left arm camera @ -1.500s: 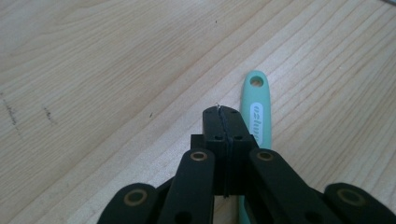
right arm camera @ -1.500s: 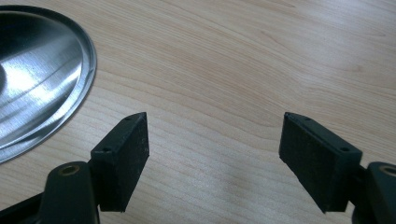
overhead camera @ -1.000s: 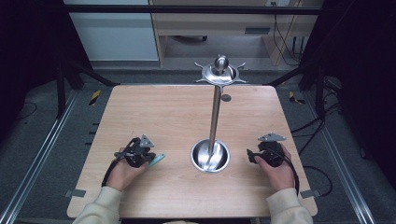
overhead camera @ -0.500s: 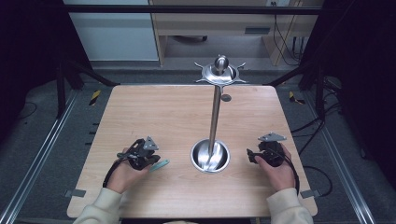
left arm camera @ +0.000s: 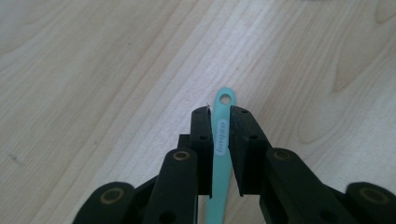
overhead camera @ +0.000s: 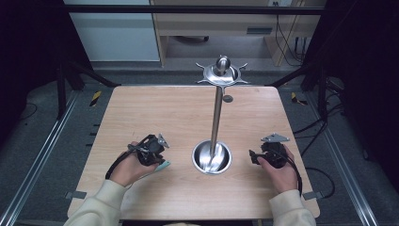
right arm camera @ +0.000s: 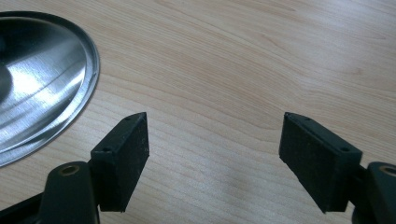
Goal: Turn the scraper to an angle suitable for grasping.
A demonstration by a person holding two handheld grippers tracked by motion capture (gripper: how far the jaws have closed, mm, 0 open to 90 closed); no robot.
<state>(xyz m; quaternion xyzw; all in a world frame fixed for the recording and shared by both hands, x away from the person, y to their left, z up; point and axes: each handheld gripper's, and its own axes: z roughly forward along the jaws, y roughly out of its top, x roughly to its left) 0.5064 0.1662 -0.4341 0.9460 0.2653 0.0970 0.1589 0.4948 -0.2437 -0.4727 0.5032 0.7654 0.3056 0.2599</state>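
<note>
My left gripper [left arm camera: 220, 114] sits nearest me. Its jaws are close together around the slim handle of a teal utensil [left arm camera: 220, 140], and the end with the hanging hole pokes out past the tips. The jaws have just been opening a little. The pads look to be touching the handle, but I judge the grip light. In the high view the teal end [overhead camera: 163, 165] shows just beyond my left hand, low over the wooden table [overhead camera: 164, 108].

My right gripper [right arm camera: 215, 135] rests at the other side with its jaws spread wide and nothing between them, just beside the steel stand's dish-shaped base [overhead camera: 211, 157].

Farther off, the stand's pole [overhead camera: 216, 117] rises to a crown of hooks [overhead camera: 221, 73].

The main risk, as I see it, is the utensil slipping or swivelling in such a loose pinch on the way up, which would turn the hole away from a hook. The stand is tall on a small base, so a sideways knock at the crown could rock it, and my right gripper isn't bracing it.
</note>
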